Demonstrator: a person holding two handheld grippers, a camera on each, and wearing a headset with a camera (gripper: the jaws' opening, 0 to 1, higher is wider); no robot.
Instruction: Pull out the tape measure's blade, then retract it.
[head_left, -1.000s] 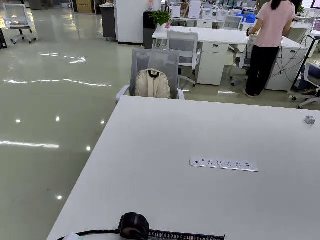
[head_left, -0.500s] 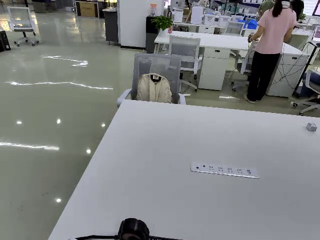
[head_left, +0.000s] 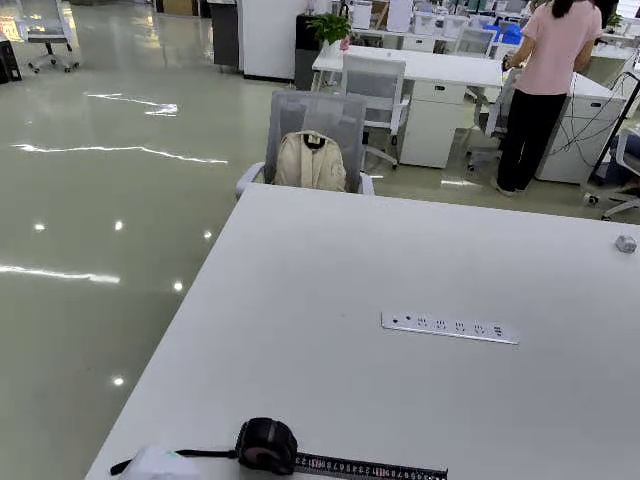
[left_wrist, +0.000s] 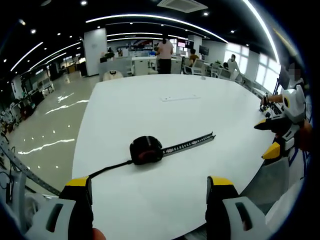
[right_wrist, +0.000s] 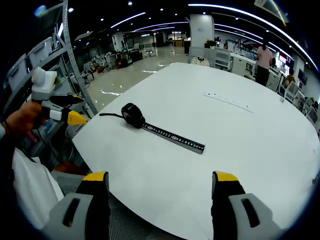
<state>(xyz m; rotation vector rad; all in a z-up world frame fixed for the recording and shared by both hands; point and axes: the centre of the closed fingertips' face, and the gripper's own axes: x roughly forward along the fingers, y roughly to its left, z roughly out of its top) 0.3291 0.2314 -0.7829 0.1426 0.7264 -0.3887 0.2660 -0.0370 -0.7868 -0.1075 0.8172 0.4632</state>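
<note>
Left gripper (left_wrist: 149, 184) — jaws wide apart, holding nothing. Black tape measure (left_wrist: 146, 149) on white table (left_wrist: 125, 105) just ahead, between jaws, blade (left_wrist: 189, 143) extended (strap (left_wrist: 107, 169) trails toward gripper). Right gripper (right_wrist: 160, 177) — jaws spread, empty; tape measure ahead, slightly left.

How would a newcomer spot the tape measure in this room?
Start at the big white table. Near its front edge lies the tape measure, a round black case with a dark strap trailing one way and its numbered blade drawn out the other. The power strip farther back is flat and white.
</note>
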